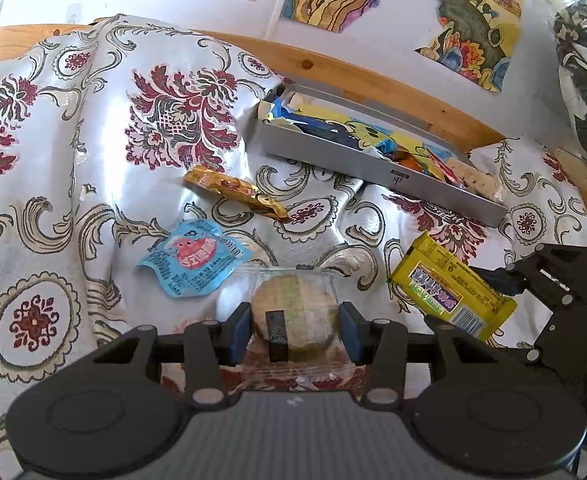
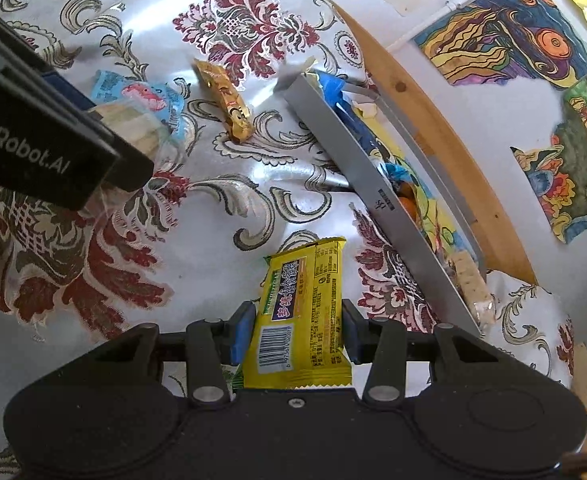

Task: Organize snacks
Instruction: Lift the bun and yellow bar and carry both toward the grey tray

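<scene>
Left gripper (image 1: 294, 330): jaws closed in on a round biscuit in a clear wrapper (image 1: 293, 312), blue pads (image 1: 240, 330) pressed to either side of it, wrapper edges spilling out ahead and behind. Just ahead and to the left of those jaws, a blue sachet (image 1: 191, 260) flat on the floral tablecloth (image 1: 53, 168); farther ahead, a gold-wrapped candy (image 1: 235, 191) lying apart from it. Beyond and to the right, a grey tray (image 1: 373, 168) already loaded with mixed snack packets, set slantwise near the wooden table edge (image 1: 333, 68).

Right gripper (image 2: 295, 330): jaws clamped on a yellow snack bar (image 2: 299, 312), barcode end toward the camera, far end sticking forward over the cloth. Directly right of and ahead of these jaws, the long side wall of the same tray, close by but not touching the bar. Far off to the left, the other gripper with its biscuit, blue sachet behind it, gold candy ahead between the two. On the wall beyond, coloured drawings (image 2: 513, 40).
</scene>
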A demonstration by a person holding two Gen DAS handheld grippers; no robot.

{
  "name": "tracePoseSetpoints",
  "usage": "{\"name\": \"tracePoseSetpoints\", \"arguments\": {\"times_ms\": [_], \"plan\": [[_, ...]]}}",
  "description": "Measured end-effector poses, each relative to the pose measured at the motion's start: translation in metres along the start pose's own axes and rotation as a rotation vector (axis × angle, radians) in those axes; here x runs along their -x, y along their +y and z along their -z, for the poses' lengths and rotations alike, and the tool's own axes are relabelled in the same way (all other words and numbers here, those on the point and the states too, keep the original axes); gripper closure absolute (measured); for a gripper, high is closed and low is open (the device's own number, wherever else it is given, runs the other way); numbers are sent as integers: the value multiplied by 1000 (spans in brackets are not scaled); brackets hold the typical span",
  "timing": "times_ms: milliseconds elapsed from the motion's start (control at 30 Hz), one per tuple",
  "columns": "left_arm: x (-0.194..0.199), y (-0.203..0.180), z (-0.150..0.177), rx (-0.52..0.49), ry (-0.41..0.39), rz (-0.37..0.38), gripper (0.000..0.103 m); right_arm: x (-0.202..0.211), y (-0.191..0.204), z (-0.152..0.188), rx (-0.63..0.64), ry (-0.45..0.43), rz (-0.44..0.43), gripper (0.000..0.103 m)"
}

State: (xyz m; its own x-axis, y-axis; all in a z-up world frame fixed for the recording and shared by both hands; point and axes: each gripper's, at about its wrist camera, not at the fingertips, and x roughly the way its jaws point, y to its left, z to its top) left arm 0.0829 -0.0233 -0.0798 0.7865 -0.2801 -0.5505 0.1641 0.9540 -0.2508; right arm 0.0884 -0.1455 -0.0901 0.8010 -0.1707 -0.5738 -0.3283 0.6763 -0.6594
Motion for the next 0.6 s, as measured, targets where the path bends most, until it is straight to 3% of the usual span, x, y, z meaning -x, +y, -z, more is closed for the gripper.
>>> {"name": "tracePoseSetpoints", "arguments": {"times_ms": [600], "plan": [[1, -2, -6, 22, -12, 30, 53, 3, -9, -3, -30, -19, 48, 57]]}}
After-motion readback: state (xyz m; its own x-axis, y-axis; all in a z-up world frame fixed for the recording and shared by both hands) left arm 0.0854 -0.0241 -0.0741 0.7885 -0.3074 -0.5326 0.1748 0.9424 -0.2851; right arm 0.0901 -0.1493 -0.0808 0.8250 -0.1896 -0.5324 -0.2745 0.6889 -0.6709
